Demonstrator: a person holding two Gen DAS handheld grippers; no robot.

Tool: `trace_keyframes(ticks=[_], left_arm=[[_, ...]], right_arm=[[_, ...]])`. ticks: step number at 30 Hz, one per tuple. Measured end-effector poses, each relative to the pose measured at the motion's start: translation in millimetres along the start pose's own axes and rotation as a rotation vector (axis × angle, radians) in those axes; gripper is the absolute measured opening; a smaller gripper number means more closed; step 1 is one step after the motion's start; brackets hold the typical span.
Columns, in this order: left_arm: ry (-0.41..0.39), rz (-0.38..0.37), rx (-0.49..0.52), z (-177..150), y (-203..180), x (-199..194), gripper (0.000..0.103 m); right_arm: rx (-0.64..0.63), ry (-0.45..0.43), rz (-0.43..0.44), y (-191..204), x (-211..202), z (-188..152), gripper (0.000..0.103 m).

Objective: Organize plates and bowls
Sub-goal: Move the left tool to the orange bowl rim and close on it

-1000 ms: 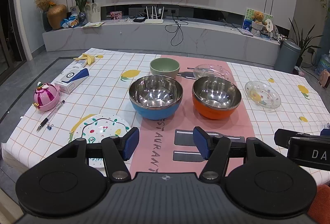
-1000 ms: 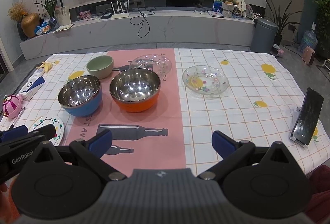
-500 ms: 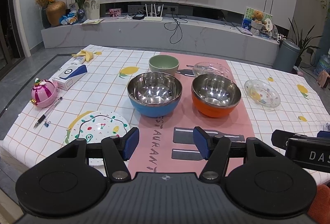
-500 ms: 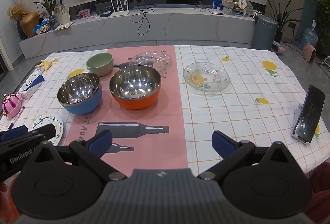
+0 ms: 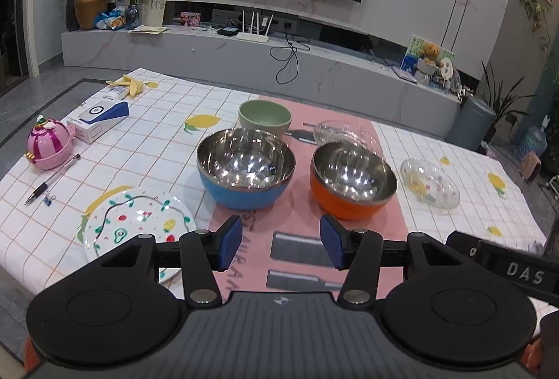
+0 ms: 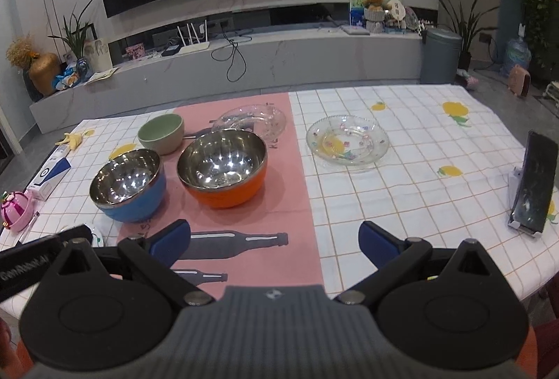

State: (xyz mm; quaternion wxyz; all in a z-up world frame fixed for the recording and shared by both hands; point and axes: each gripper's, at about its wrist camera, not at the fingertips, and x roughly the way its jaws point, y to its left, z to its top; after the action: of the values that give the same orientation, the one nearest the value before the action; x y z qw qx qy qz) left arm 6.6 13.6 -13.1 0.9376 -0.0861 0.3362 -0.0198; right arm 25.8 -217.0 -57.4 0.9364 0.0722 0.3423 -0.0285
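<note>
A blue steel bowl (image 5: 245, 167) and an orange steel bowl (image 5: 353, 180) stand side by side on the pink runner, with a small green bowl (image 5: 264, 118) and a clear glass plate (image 5: 344, 133) behind them. Another clear glass plate (image 6: 347, 144) lies to the right. A painted plate (image 5: 134, 225) lies at the front left. My left gripper (image 5: 280, 245) hovers near the table's front edge, short of both steel bowls; its jaws are closing with nothing between them. My right gripper (image 6: 274, 244) stands wide open and empty over the runner.
At the left lie a pink round toy (image 5: 49, 145), a pen (image 5: 52, 179), a white and blue box (image 5: 97, 120) and a banana peel (image 5: 130, 84). A phone on a stand (image 6: 532, 192) is at the right edge. The right gripper's side (image 5: 506, 265) shows in the left wrist view.
The left gripper's blue pads have come closer together. Both views have rolled slightly and edged a little towards the bowls. Nothing on the table has moved.
</note>
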Motion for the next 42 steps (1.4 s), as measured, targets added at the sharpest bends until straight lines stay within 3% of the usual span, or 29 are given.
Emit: trace_keyframes(ticks=[7, 8, 12, 14, 16, 21, 27, 32, 36, 42], left_arm=[[0.007, -0.021, 0.035, 19.9, -15.6, 28.7, 0.065], [0.009, -0.026, 0.032, 22.9, -17.4, 34.5, 0.069], [0.062, -0.067, -0.014, 33.8, -19.1, 61.4, 0.069], [0.095, -0.082, -0.043, 37.2, -18.7, 76.9, 0.069], [0.120, -0.096, -0.070, 39.7, -18.5, 90.4, 0.069], [0.162, -0.117, -0.105, 42.1, -23.8, 119.6, 0.067], [0.209, -0.096, -0.162, 39.4, -25.5, 150.3, 0.053], [0.232, -0.073, -0.176, 37.9, -25.4, 166.6, 0.038], [0.249, -0.079, -0.195, 35.7, -24.7, 175.5, 0.027], [0.243, -0.068, -0.180, 35.8, -29.4, 178.9, 0.022]], right_arm=[[-0.019, 0.011, -0.012, -0.4, 29.5, 20.4, 0.100], [-0.018, 0.018, -0.007, -0.9, 34.7, 24.2, 0.100], [0.001, 0.047, 0.002, -3.4, 60.3, 37.6, 0.100], [-0.002, 0.054, 0.004, -3.7, 73.6, 43.0, 0.094], [0.002, 0.065, 0.001, -3.9, 87.2, 47.6, 0.081], [0.030, 0.105, 0.035, -4.2, 118.5, 56.9, 0.068], [0.069, 0.165, 0.069, -3.1, 151.0, 59.5, 0.052], [0.115, 0.197, 0.096, -4.9, 168.7, 59.2, 0.045], [0.140, 0.212, 0.115, -5.9, 178.2, 59.0, 0.031], [0.148, 0.211, 0.141, -4.1, 182.1, 59.4, 0.016]])
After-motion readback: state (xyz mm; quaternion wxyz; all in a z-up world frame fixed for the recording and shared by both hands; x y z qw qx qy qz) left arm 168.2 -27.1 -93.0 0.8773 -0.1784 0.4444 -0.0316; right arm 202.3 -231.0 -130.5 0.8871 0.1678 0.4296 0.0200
